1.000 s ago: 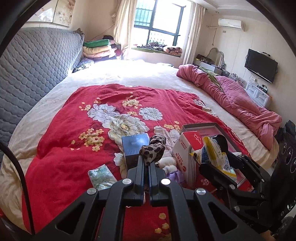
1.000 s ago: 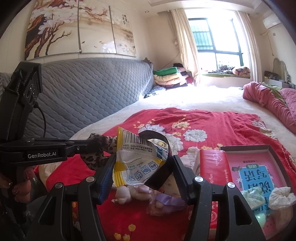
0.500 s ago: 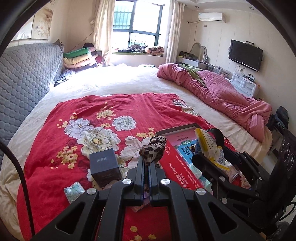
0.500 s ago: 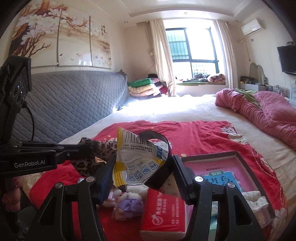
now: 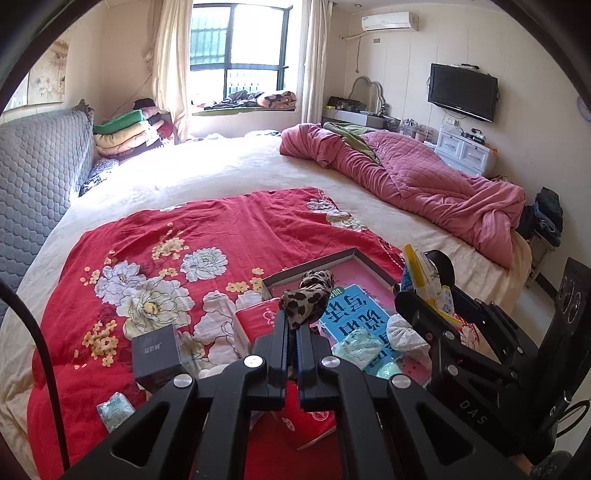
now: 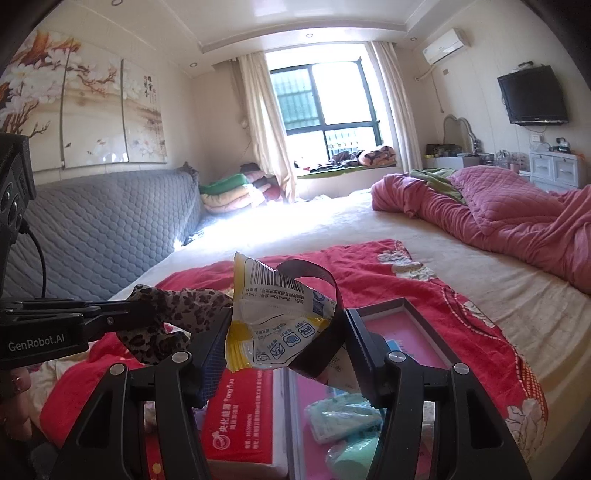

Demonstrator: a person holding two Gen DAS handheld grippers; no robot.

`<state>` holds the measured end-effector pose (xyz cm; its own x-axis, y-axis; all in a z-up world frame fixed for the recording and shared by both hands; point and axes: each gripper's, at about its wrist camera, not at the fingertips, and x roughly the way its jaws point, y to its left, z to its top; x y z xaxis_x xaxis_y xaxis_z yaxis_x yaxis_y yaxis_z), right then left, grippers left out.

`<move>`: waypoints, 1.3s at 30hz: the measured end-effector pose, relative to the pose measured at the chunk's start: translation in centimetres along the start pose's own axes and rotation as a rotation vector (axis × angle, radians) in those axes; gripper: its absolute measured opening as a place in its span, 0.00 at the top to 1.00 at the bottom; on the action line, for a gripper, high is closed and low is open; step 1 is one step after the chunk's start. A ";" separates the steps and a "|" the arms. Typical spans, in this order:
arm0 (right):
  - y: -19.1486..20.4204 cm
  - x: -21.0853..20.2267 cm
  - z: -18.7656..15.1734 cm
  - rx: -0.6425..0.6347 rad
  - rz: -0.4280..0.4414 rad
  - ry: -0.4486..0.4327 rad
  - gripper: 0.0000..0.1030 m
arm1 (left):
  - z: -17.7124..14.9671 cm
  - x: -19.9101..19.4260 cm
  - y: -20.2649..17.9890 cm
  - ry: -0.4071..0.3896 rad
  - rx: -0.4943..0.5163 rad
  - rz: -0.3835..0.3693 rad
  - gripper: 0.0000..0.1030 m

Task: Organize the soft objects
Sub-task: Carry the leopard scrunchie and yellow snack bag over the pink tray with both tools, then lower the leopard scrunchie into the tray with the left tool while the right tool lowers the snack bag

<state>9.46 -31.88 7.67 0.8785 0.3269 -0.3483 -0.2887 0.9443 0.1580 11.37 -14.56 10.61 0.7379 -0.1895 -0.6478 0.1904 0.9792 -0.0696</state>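
A leopard-print scrunchie (image 5: 306, 301) is pinched at the tips of the left tool (image 5: 291, 325), whose jaws are closed on it. Just beyond and below the tips, a shallow pink-lined box (image 5: 360, 254) is seen on the bed's red floral blanket (image 5: 147, 240). A yellow-and-white wet-wipe packet (image 6: 275, 325) and a dark strap (image 6: 317, 280) are clamped between the wide-set jaws of the right tool (image 6: 284, 343). A red tissue pack (image 6: 240, 417) is seen below, beside the box.

Premises: a home bedroom. Evidence: large bed (image 5: 236, 173) with grey quilted headboard (image 5: 33, 177), pink quilt (image 5: 424, 181), wall-mounted television (image 5: 461, 90), air conditioner (image 5: 389, 20), curtained window (image 5: 240, 40).
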 end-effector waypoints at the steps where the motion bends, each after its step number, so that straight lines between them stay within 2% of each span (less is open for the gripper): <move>1: -0.5 0.0 0.0 0.007 -0.009 -0.002 0.41 | 0.1 0.3 -0.4 0.003 0.006 -0.007 0.97; 5: -2.2 -0.2 0.2 0.032 -0.046 -0.004 0.41 | 0.2 1.3 -1.7 0.018 0.025 -0.027 0.97; 17: -7.1 -1.1 -0.2 0.123 -0.151 -0.021 0.41 | -0.2 3.9 -5.1 0.103 0.044 -0.152 0.97; 29: -8.1 -1.1 -0.6 0.137 -0.195 -0.014 0.41 | -0.8 6.9 -7.5 0.194 0.038 -0.267 0.97; 34: -8.2 -1.0 -0.7 0.110 -0.229 -0.003 0.41 | -1.6 9.1 -8.2 0.256 0.050 -0.272 0.97; 39: -8.8 -0.2 -1.2 0.118 -0.242 0.033 0.41 | -1.9 10.8 -8.2 0.284 0.066 -0.238 0.97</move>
<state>11.38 -40.26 5.21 0.9033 0.0954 -0.4183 -0.0241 0.9847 0.1724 16.53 -24.53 2.78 0.4605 -0.3745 -0.8048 0.3833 0.9016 -0.2003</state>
